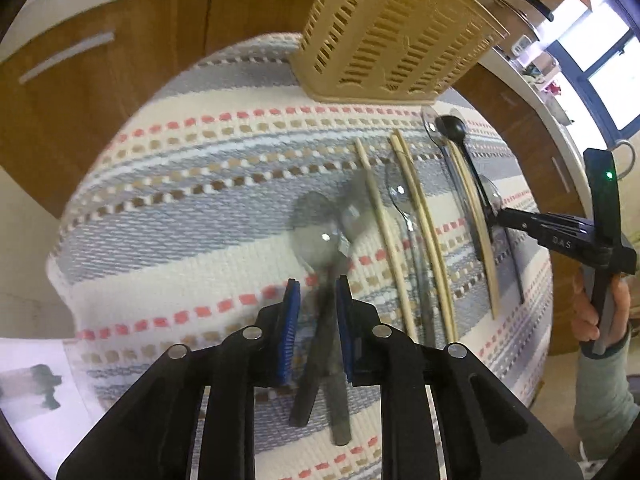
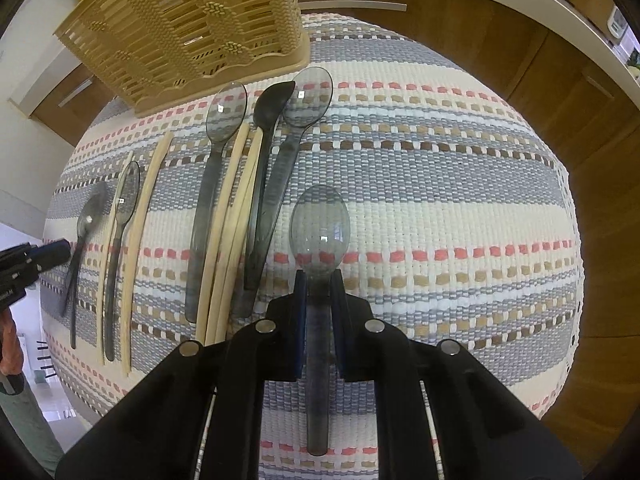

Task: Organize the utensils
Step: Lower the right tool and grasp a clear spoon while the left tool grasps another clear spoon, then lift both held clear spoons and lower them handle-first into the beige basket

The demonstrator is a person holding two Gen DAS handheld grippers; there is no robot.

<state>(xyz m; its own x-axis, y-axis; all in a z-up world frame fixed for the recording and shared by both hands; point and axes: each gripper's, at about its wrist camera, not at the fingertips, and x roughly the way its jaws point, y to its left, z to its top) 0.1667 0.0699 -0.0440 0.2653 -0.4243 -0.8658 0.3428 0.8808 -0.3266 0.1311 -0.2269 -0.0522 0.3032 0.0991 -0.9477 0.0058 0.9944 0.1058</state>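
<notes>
Two spoons were in my grippers, one on each side, and the beige basket (image 1: 396, 36) they were meant for stood ahead of both at the far edge of the striped cloth (image 1: 192, 184). My left gripper (image 1: 318, 320) had its blue pads closed around the handle of a smoky grey spoon (image 1: 320, 236), with what looked like a second blurred spoon crossing it; the handle ran back between the fingers and the bowl pointed forward, slightly left of the basket. Between my hands, chopsticks (image 2: 140, 220) and more spoons lay in parallel rows, long axes aimed at the basket. My right gripper (image 2: 320, 320) was clamped on a clear grey spoon (image 2: 320, 228), bowl forward, with the basket forward and to its left.
</notes>
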